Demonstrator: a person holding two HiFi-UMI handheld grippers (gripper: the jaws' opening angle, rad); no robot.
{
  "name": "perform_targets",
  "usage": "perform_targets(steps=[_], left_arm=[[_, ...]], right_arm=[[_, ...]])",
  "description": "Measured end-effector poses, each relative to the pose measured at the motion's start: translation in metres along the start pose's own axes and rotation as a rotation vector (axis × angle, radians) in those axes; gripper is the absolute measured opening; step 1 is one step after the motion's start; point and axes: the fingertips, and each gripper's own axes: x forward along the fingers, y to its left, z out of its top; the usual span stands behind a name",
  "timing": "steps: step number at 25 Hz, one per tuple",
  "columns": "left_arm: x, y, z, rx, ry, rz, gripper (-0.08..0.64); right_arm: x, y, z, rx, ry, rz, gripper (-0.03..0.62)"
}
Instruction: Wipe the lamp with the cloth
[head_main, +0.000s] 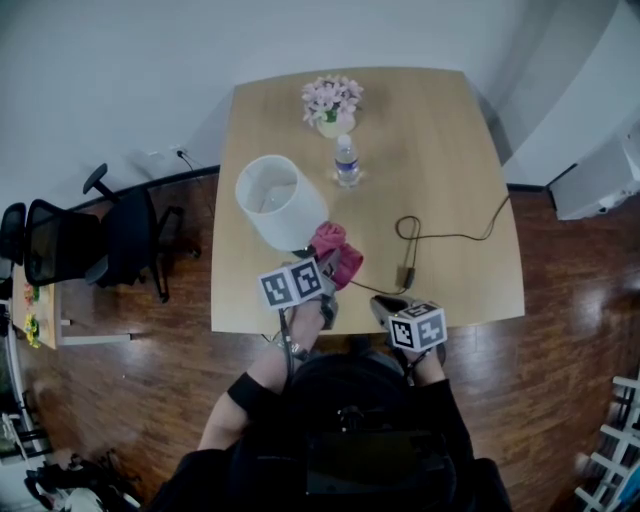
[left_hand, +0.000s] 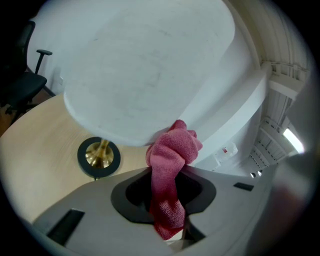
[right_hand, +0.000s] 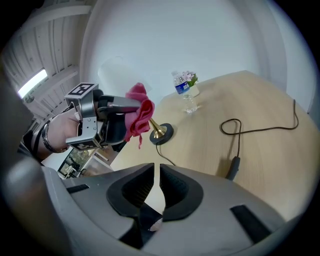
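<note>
The right gripper fills the bottom of the frame, its dark jaws drawn together but for a thin slit, with nothing between them. Ahead and to its left, a hand holds the left gripper, clamped on a pink cloth just above a lamp's brass base. Straight ahead on the wooden table stand a water bottle and flowers. A dark cord loops to the right.

Soft, even room light leaves only faint shadows on the bench and a mild sheen on the wooden floor. Both gripper views bulge fisheye-fashion with black corners; a ceiling light strip glares, and the close lampshade looks soft.
</note>
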Motion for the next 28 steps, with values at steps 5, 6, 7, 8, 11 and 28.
perform_targets(steps=[5, 6, 7, 8, 11, 28], left_arm=[[-0.009, 0.042, -0.03, -0.012, 0.076, 0.056, 0.104], [-0.014, 0.055, -0.036, -0.018, 0.09, 0.071, 0.103], [-0.02, 0.068, -0.042, -0.024, 0.103, 0.087, 0.103], [-0.028, 0.08, -0.047, -0.03, 0.112, 0.099, 0.103], [-0.06, 0.103, -0.047, -0.014, 0.103, 0.098, 0.103], [-0.143, 0.136, 0.055, 0.196, 0.021, -0.018, 0.103]], right_arm=[[0.004, 0.007, 0.001, -0.002, 0.004, -0.006, 0.04], [0.006, 0.009, 0.002, -0.002, 0.005, -0.004, 0.04], [0.008, 0.011, 0.002, -0.003, 0.006, -0.005, 0.04], [0.009, 0.014, 0.004, -0.006, 0.006, -0.009, 0.04], [0.012, 0.025, 0.012, -0.02, -0.001, -0.014, 0.04], [0.099, 0.078, 0.086, -0.184, -0.274, -0.053, 0.167]])
